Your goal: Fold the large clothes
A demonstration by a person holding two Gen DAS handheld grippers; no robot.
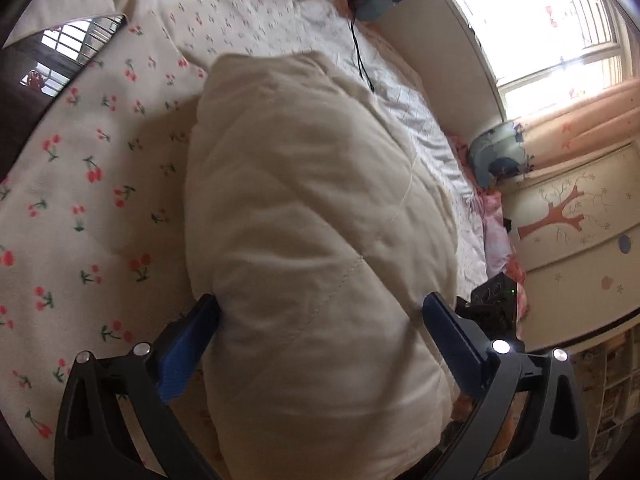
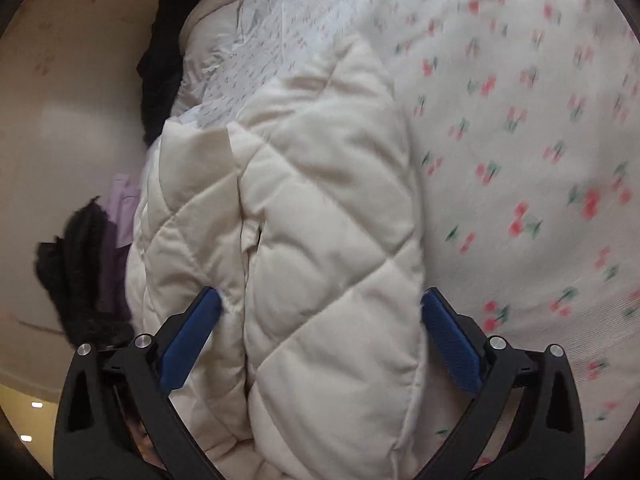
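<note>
Left wrist view: the left gripper [image 1: 320, 320] had its jaws spread around a bulky fold of the cream quilted coat [image 1: 312, 208], which lay on the cherry-print bed sheet [image 1: 80, 184]; its near end was cut off below. Right wrist view: the right gripper [image 2: 320, 316] likewise straddled the coat [image 2: 320, 216] with spread jaws, the sheet [image 2: 520, 140] blurred, dark clothes [image 2: 80, 264] hard to identify at left.

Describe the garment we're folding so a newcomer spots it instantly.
Start from the bed's cherry-print sheet. The cream quilted coat lies bundled on it. Unlike the dark clothes piled at the bed's edge, it is pale, puffy and diamond-stitched.
</note>
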